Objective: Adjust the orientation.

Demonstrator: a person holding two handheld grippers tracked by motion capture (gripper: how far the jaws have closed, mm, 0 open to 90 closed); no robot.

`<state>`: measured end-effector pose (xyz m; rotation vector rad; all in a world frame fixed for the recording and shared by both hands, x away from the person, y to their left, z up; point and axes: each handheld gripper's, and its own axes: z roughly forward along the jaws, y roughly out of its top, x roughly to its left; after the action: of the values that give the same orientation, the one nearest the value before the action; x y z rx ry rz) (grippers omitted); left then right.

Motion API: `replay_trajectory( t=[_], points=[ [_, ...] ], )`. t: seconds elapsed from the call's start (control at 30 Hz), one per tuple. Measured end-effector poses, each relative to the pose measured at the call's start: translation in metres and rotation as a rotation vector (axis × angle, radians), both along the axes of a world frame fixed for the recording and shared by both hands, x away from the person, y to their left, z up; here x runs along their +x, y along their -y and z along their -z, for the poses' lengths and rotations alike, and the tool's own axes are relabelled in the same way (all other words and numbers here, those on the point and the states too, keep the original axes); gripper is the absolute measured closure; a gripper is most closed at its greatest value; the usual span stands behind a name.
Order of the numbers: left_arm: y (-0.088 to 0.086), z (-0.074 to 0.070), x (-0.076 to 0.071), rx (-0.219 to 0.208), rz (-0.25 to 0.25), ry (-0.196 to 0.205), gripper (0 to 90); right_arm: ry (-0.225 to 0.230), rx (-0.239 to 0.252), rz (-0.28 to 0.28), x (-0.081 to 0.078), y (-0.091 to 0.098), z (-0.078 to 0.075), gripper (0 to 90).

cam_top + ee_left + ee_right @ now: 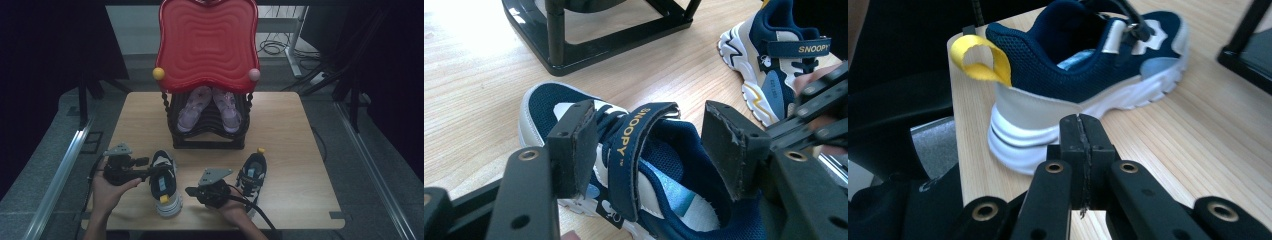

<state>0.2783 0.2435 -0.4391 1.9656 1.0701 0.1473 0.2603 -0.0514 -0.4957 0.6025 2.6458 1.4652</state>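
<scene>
A navy and white Snoopy sneaker [164, 186] lies at the table's front left, its yellow heel loop [980, 57] toward the front edge. My left gripper [152, 172] stands open over its mouth; in the left gripper view the strap and tongue [634, 150] sit between the spread jaws of the left gripper [651, 145]. My right gripper [191, 191] is shut on nothing and points left toward that shoe's heel [1033, 112], a short way off it. In the right gripper view the pads of the right gripper [1081, 135] touch each other. The matching sneaker [251, 175] lies to the right.
A black shoe rack [207, 142] stands at the table's back middle under a red wavy top [207, 45]. A pair of pink sandals [192, 110] rests on it. The left sneaker's heel is close to the table's front edge [215, 225].
</scene>
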Motion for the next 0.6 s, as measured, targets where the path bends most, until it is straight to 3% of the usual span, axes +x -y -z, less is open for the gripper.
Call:
replay_trajectory(
  t=[0.23, 0.6],
  points=[
    [-0.002, 0.0, 0.0, -0.002, -0.001, 0.003, 39.6, 0.006, -0.019, -0.067, 0.001, -0.025, 0.006, 89.8],
    [-0.004, -0.002, -0.001, -0.012, -0.013, 0.014, 39.9, 0.014, -0.029, -0.102, 0.004, -0.035, 0.006, 89.8]
  ],
)
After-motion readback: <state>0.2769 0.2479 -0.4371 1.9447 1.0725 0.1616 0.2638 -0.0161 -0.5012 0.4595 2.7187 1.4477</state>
